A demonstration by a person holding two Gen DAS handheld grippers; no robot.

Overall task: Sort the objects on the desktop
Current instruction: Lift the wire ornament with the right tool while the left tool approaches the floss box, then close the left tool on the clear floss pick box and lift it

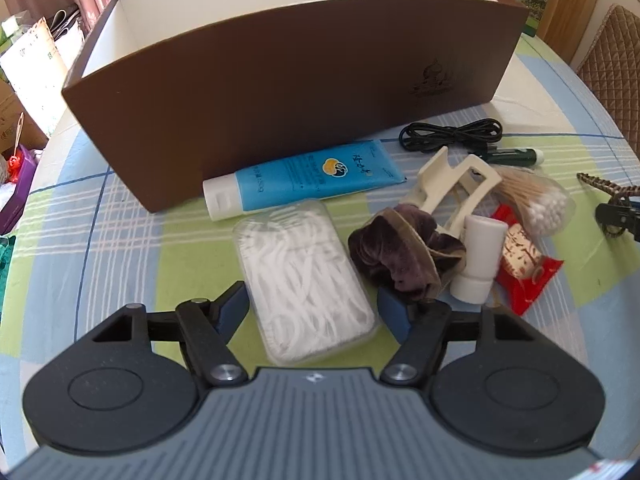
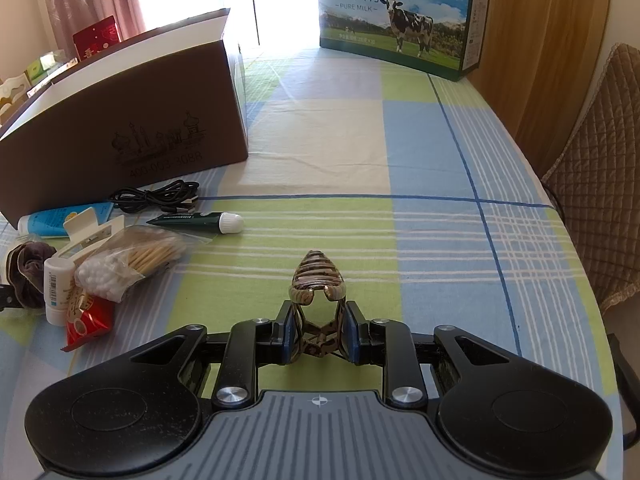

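Observation:
My left gripper is open, its fingers on either side of a clear box of white floss picks lying on the checked tablecloth. My right gripper is shut on a brown patterned hair claw clip, held just above the cloth; the clip also shows at the right edge of the left wrist view. A brown open box stands behind the pile. The pile holds a blue tube, a purple scrunchie, a cream claw clip, cotton swabs, a white stick, a red snack packet, a black cable and a green tube.
A milk carton case stands at the far end of the table. A quilted chair is at the right edge. Bags and boxes crowd the floor to the left of the table.

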